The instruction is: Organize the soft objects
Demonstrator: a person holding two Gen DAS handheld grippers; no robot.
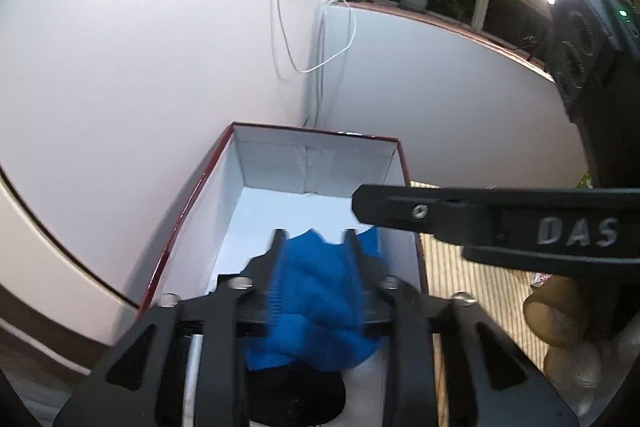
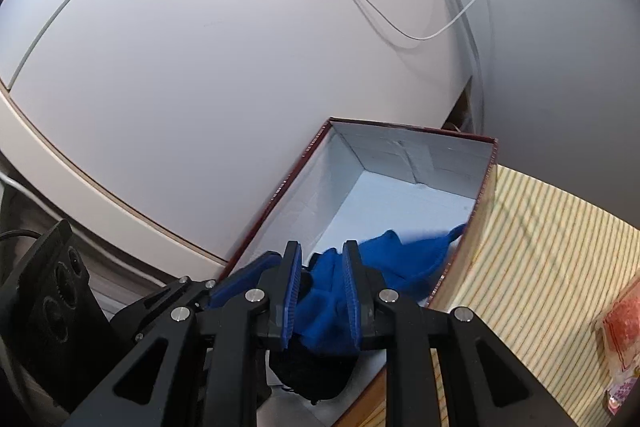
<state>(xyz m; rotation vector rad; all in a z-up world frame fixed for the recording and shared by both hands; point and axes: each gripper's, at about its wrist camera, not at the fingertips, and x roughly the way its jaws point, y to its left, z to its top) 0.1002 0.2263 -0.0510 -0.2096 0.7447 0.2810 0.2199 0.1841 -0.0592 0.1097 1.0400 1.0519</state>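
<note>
I am holding both tools, left (image 1: pixel 314 239) and right (image 2: pixel 320 251), loosened around the blue cloth (image 2: pixel 400 259) lying in the box's (image 2: pixel 276 199) near end.

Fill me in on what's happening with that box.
A person holds a gripper in each hand over an open box standing on a striped cloth. A blue garment is inside the box, lying over something black. It sits between the fingers of both the left gripper and the right gripper, but neither looks clamped on it. The far end of the box holds nothing.
</note>
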